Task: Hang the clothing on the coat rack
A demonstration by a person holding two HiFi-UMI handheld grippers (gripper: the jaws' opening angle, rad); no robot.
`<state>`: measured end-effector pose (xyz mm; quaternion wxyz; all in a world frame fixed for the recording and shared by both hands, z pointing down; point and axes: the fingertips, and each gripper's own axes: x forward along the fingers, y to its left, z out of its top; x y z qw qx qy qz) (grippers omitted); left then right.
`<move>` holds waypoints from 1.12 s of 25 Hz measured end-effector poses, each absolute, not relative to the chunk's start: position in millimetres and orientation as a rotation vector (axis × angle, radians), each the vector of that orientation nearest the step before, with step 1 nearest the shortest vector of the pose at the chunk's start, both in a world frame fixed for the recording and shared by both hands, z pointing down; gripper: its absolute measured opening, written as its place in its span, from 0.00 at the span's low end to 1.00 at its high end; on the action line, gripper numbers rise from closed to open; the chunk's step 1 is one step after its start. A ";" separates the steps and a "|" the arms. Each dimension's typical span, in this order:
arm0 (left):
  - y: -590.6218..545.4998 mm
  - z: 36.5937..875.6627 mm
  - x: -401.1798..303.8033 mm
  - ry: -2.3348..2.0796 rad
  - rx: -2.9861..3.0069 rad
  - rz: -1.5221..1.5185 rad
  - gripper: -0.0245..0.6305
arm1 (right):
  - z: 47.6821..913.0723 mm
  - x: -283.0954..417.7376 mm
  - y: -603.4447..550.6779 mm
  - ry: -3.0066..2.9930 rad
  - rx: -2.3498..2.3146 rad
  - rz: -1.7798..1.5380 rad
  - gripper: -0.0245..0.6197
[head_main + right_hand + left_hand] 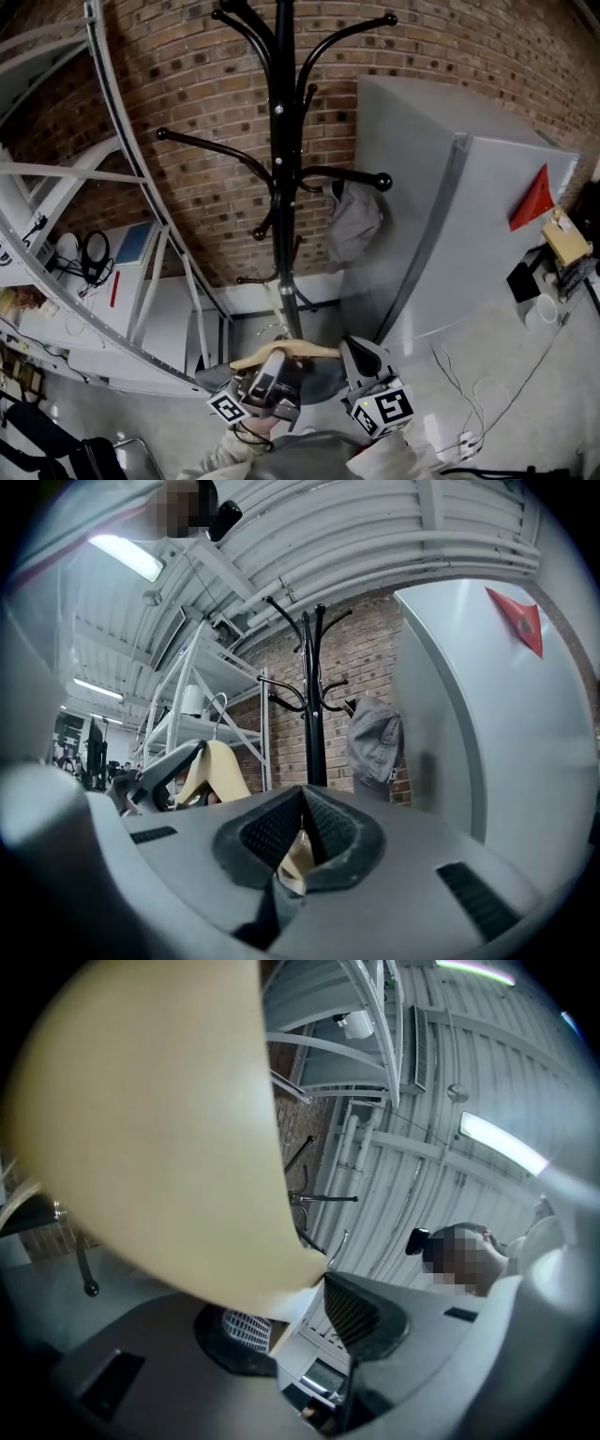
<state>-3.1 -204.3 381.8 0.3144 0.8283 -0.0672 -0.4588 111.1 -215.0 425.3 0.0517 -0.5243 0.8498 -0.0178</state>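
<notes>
While left gripper (300, 1321) and right gripper (302, 832) pinch hanger (141, 1129) | risk: uneven lift tilts it | clothing (326, 377) slides off

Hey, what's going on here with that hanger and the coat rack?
A person is holding a wooden hanger low in front of the black coat rack, with one tool at each end. The left tool is clamped on one arm of the hanger, and the right tool pinches the other end. The hanger is not on the rack yet. A gray cap hangs from one of the rack's hooks, next to a gray cabinet.
</notes>
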 end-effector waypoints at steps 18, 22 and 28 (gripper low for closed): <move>-244.7 339.3 -13.2 -0.091 2.233 -1.243 0.25 | 384.8 101.6 -248.4 2.497 -1.661 0.111 0.08; -253.3 332.1 -12.4 -0.087 2.252 -1.264 0.25 | 375.2 103.3 -258.0 2.497 -1.634 0.139 0.08; -276.8 322.8 -5.5 -0.123 2.239 -1.264 0.25 | 359.9 106.1 -275.8 2.482 -1.606 0.186 0.08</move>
